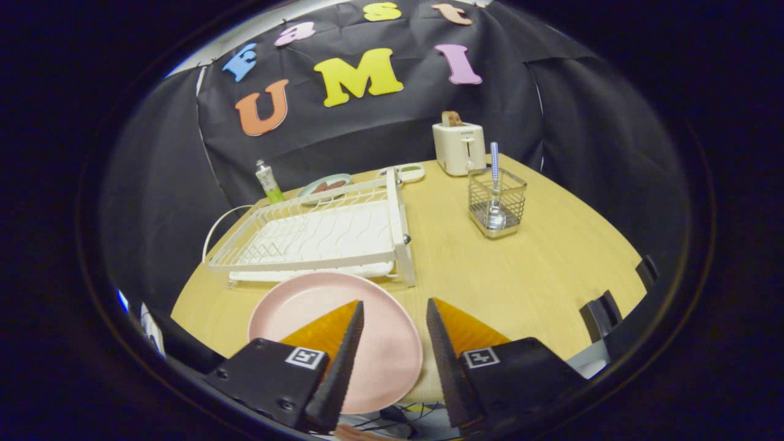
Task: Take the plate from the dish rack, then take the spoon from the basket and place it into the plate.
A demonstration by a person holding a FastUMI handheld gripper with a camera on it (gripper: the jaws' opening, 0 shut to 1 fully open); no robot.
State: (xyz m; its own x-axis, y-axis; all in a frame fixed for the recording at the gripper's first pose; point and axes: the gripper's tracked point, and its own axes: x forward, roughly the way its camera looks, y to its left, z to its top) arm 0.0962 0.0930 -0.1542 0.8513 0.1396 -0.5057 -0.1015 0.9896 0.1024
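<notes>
A pink plate [318,306] lies flat on the wooden table [520,275], just in front of the white dish rack [318,236]. My gripper [393,304] hangs above the plate's right part, open, with nothing between its fingers; the left finger overlaps the plate and the right finger sits past its right rim. A spoon [494,184] with a blue-and-white checked handle stands upright in a wire basket [497,205] farther off, beyond the right finger. The rack holds no dishes.
A white toaster [458,147] with a slice of bread stands at the back behind the basket. A green tube [268,182], a plate of food [324,184] and a small white tray [407,171] sit behind the rack. Dark chair backs [603,312] line the table's right edge.
</notes>
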